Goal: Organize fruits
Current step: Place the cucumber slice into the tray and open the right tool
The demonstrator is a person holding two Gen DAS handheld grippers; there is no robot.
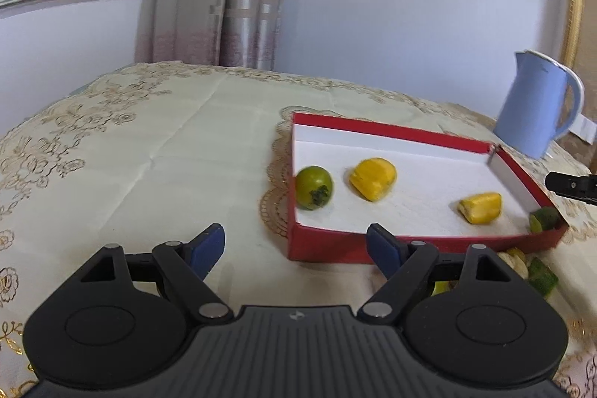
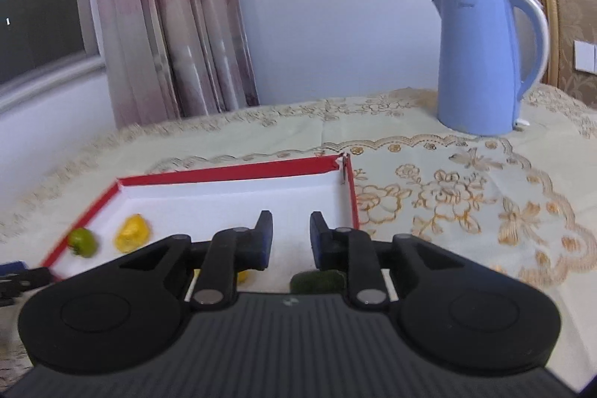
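Jaws: left gripper apart, right gripper together and empty, over red cardboard tray.

A shallow red box with a white inside lies flat on the table, its far right corner split open. Inside, at the left wall, sits a round green fruit with its dark stem facing near. Just right of it rests a yellow fruit piece, and further right and nearer a smaller yellow piece. A green piece sits in the near right corner. More green and pale pieces lie outside, just near that corner
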